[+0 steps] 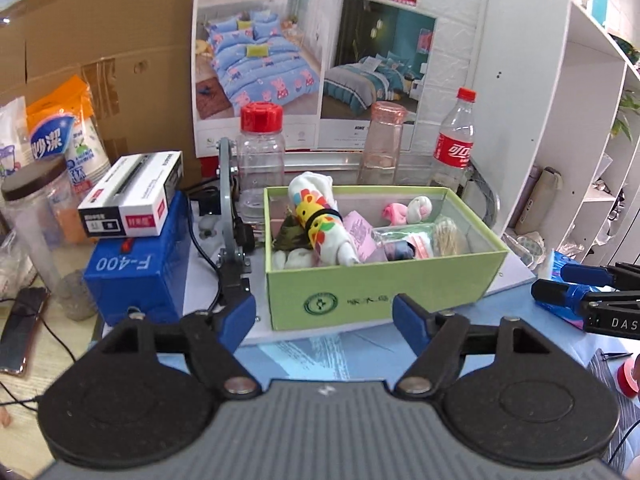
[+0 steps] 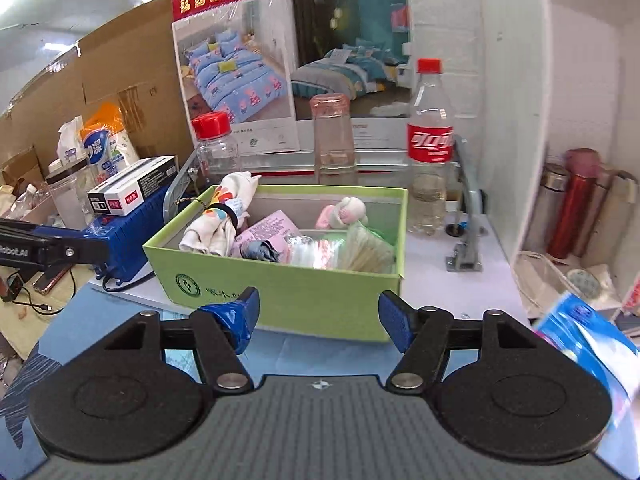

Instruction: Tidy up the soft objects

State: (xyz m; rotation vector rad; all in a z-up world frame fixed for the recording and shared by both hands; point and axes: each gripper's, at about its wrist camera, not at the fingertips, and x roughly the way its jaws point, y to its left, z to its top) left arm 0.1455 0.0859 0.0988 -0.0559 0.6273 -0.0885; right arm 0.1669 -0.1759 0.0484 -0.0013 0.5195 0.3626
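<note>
A green cardboard box (image 1: 360, 288) (image 2: 304, 296) stands on the table ahead of both grippers. It holds soft things: a rolled white sock with a colourful print (image 1: 320, 220) (image 2: 218, 216), a pink and white rolled sock (image 1: 408, 208) (image 2: 344, 210), a pink packet (image 1: 362, 232) (image 2: 266, 228) and small bags. My left gripper (image 1: 324, 320) is open and empty in front of the box. My right gripper (image 2: 318, 316) is open and empty in front of the box. The right gripper's fingers (image 1: 572, 288) show at the right of the left wrist view.
Behind the box stand a red-capped jar (image 1: 260, 152), a pink glass bottle (image 1: 380, 140) and a cola bottle (image 1: 456, 136). A blue F-400 machine (image 1: 136, 280) with a white carton (image 1: 132, 200) on it sits left. White shelves (image 1: 560, 120) stand right.
</note>
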